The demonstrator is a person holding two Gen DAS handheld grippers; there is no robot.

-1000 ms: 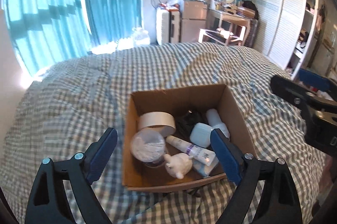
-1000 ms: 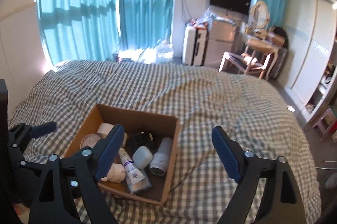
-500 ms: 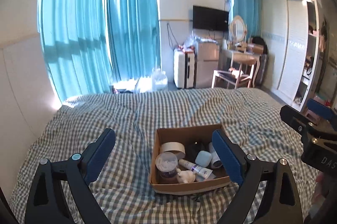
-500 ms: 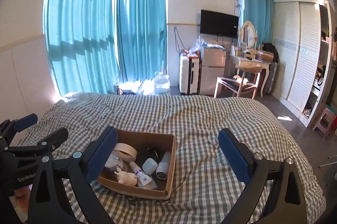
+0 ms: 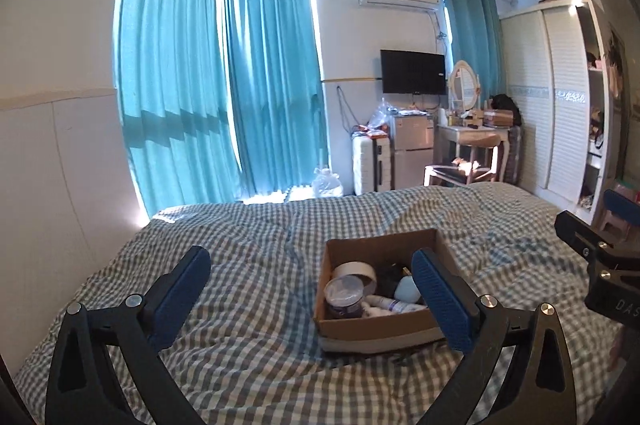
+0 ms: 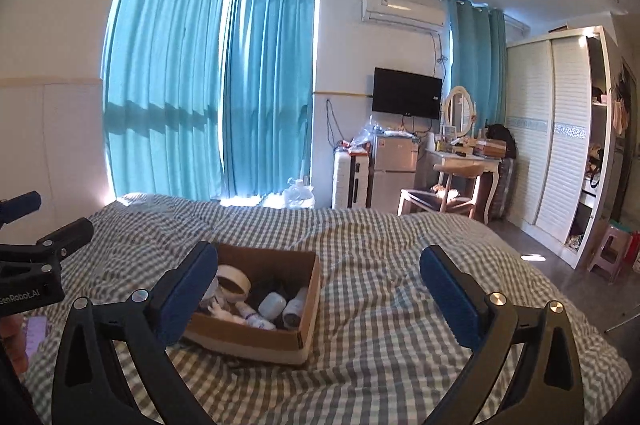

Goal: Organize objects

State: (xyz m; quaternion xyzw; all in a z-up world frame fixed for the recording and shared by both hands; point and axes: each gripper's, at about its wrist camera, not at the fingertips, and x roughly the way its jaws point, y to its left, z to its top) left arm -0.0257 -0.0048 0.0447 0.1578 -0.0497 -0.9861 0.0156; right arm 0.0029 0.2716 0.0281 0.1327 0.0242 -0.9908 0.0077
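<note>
An open cardboard box sits on the checked bed; it also shows in the right wrist view. Inside lie a tape roll, a clear round jar, a white tube, a pale blue case and small white bottles. My left gripper is open and empty, held back from the box. My right gripper is open and empty, to the right of the box. Each gripper shows at the edge of the other's view.
The grey checked duvet covers the whole bed. Teal curtains hang behind. A white suitcase, small fridge, dressing table with chair and white wardrobe stand beyond the bed's far side.
Both grippers have pulled back and tilted up from the box, which now looks smaller and lower in view. Both stayed open and empty.
</note>
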